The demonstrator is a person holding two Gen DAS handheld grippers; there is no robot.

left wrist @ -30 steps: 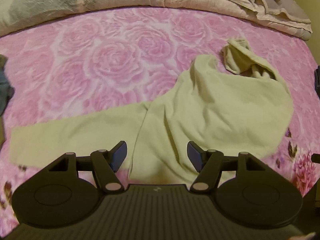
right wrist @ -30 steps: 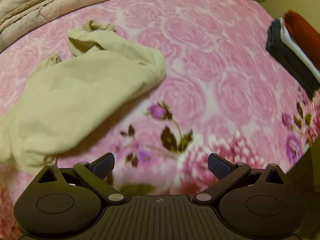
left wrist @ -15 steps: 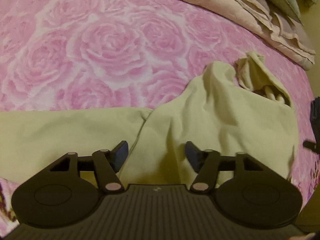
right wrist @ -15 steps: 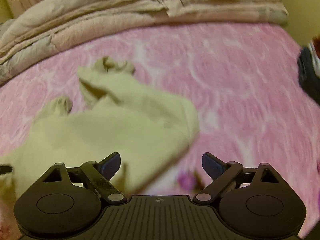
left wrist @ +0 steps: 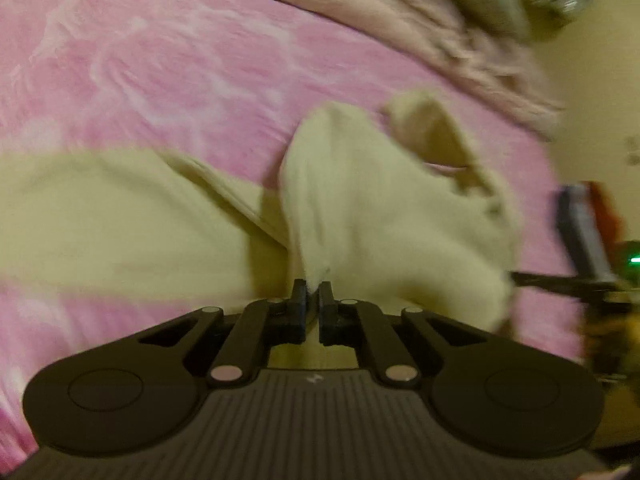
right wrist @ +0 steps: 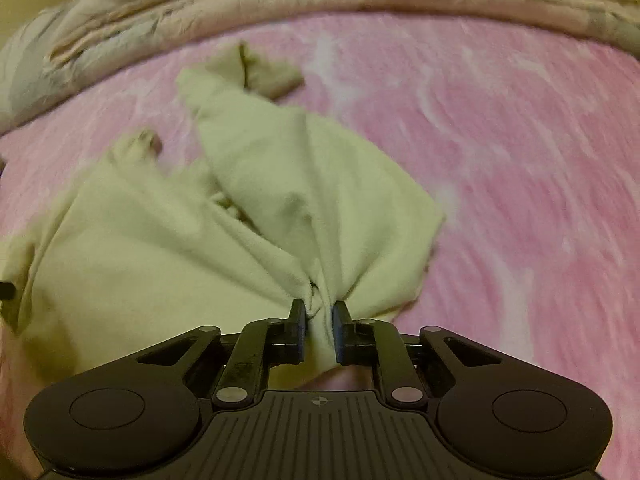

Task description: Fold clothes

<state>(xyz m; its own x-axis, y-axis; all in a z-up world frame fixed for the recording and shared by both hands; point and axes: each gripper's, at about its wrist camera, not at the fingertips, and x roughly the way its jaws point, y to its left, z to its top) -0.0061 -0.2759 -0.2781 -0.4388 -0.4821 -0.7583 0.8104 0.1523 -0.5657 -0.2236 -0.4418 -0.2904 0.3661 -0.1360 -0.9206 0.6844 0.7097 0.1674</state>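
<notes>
A pale yellow-green garment [left wrist: 392, 216] lies spread on a pink rose-patterned bedspread [left wrist: 160, 64], its body bunched toward the middle and one long part stretched flat to the left in the left wrist view. A rumpled beige quilt [right wrist: 200, 12] runs along the far edge of the bed.

The left gripper [left wrist: 313, 292] has just been closing; its jaws now stand almost together, with a thin ridge of the garment's fabric pinched between the pads and rising away from them. The right gripper [right wrist: 319, 312] has likewise just been closing, and its jaws stand narrow with a thicker gather of the same cloth clamped between them; folds radiate outward from the pinch point. Both grippers point steeply down at the bed.

In the left wrist view the right-hand edge shows dark and red shapes [left wrist: 588, 232] and a small green light [left wrist: 634, 259]; motion blur is heavy there, and they are possibly stacked items, though the inspector cannot identify them. In the right wrist view a twisted end of the garment [right wrist: 256, 68] lies near the quilt, apart from both grippers.
</notes>
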